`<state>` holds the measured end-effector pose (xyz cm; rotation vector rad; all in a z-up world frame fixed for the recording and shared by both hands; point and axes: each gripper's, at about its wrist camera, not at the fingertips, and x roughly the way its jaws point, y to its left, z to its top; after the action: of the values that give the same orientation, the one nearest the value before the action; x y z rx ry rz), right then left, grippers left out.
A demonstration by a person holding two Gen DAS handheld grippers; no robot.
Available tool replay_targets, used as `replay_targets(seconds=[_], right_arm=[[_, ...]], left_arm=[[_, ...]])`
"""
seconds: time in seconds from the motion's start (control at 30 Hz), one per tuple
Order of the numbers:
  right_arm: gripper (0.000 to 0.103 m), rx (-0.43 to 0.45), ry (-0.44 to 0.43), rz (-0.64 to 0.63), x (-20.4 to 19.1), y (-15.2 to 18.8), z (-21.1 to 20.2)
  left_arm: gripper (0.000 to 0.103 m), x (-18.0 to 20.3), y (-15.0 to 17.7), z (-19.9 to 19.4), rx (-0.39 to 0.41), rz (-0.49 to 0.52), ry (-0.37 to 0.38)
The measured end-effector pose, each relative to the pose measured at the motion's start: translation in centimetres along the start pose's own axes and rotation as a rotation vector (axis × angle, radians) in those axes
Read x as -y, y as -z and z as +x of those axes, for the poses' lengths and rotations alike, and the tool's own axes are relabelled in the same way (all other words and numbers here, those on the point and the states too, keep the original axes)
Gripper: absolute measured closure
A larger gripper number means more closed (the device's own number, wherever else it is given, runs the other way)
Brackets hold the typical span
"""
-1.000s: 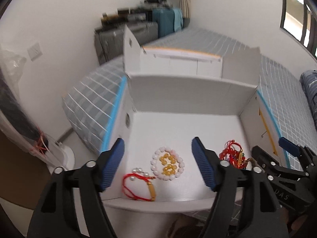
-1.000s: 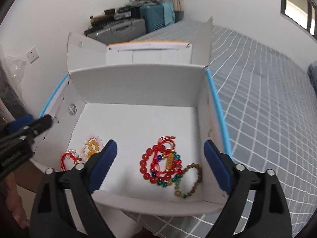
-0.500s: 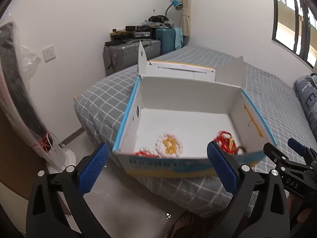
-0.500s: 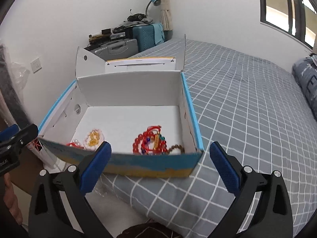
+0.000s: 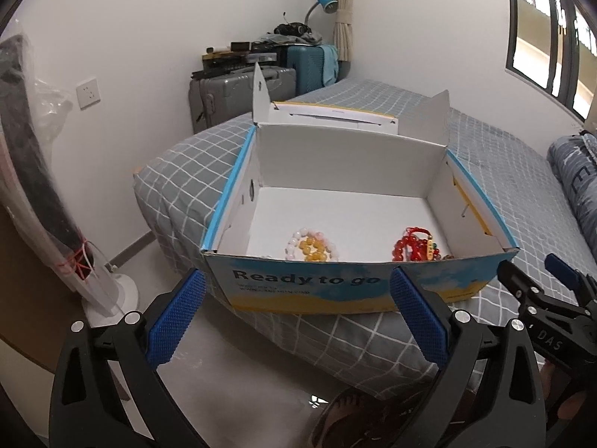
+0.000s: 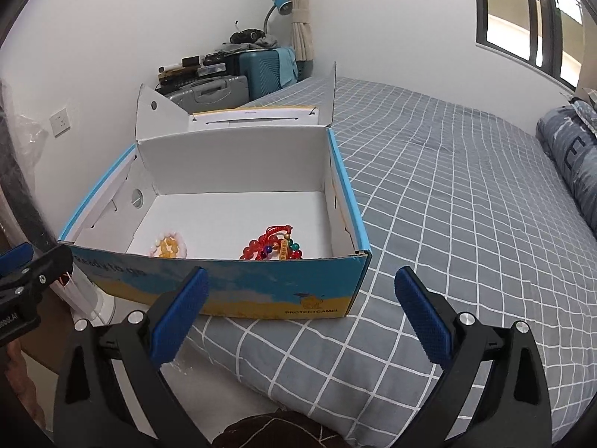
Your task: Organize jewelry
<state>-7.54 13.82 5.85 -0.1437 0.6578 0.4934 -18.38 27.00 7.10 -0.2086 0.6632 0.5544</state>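
Two grippers, one open cardboard box (image 5: 298,287), several bead bracelets, catalogued against the box as landmark

Box: white inside, blue and yellow printed front wall reading "Ready to go"; lid flaps stand up at its far side; it sits on the near corner of a bed (image 6: 466,224) with a grey checked cover.

Contents, left half of box floor: pink-white bead bracelet (image 5: 298,239) ringed around a yellow bead bracelet (image 5: 313,252), both lying flat just behind the front wall. The same pair shows in the right wrist view (image 6: 168,247).

Contents, right half of box floor: cluster of red bead bracelets (image 5: 412,248) with red cord and a gold charm, partly hidden by the front wall; in the right wrist view the cluster (image 6: 272,248) also shows green and blue beads.

Left gripper (image 5: 298,317): outside the box, in front of its front wall, blue pads spread wide with nothing between them; the jaws have just been opening.

Right gripper (image 6: 309,313): outside the box, before its front right corner, pads likewise spread wide and empty; the jaws have just been opening.

Beyond the box: grey suitcase (image 5: 231,93) and teal suitcase (image 5: 306,63) against the wall, blue desk lamp (image 5: 324,2) above them
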Motion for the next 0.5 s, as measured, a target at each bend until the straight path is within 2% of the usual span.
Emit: replay_targets(seconds=[0.2, 0.37, 0.5], right_arm=[[0.008, -0.007, -0.004, -0.010, -0.08, -0.02, -0.04], [0.008, -0.011, -0.012, -0.010, -0.05, -0.02, -0.12], [0.008, -0.018, -0.023, -0.009, -0.11, -0.14, -0.13]], left_arm=[[0.006, 0.47, 0.00, 0.26, 0.007, 0.022, -0.043], [0.006, 0.60, -0.03, 0.32, 0.011, 0.022, -0.027], [0.006, 0.80, -0.05, 0.62, 0.000, 0.031, -0.053]])
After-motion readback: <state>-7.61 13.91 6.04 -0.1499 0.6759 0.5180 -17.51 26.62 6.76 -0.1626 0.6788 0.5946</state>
